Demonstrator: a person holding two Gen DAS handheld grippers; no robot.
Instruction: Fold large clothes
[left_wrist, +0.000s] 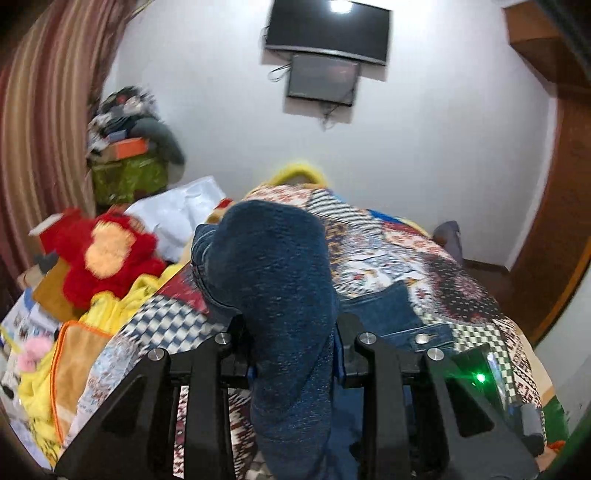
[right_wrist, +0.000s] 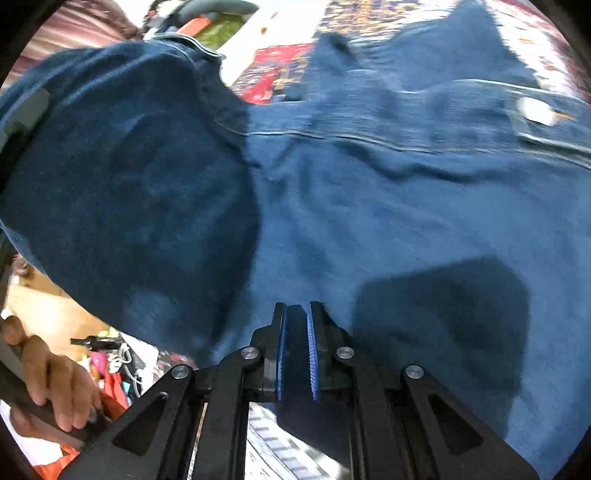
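Denim: dark blue jeans, heavy cloth, waistband, rivet button and pocket seam showing at the far side in my right view.
Where it lies: partly spread on the patchwork bedspread, toward the near edge of the bed; one section lifted clear of it.
Left tongs: clamped on a thick bunched fold of the jeans, which rises ahead of the camera as a raised hump over the bedspread.
Right tongs: closed, a dark thin layer of the denim between the blue pads, low over the flat part.
My left hand: seen at the lower left of the right view, on its handle.
Step, as I judge it: carrying one half of the jeans over the other.
Doing it well: keep both grips firm, hold the lifted fold taut and high enough not to drag, line up seam on seam before lowering.
Beside the bed: red plush toy, yellow cloth at the left edge; keep the fold clear of them.
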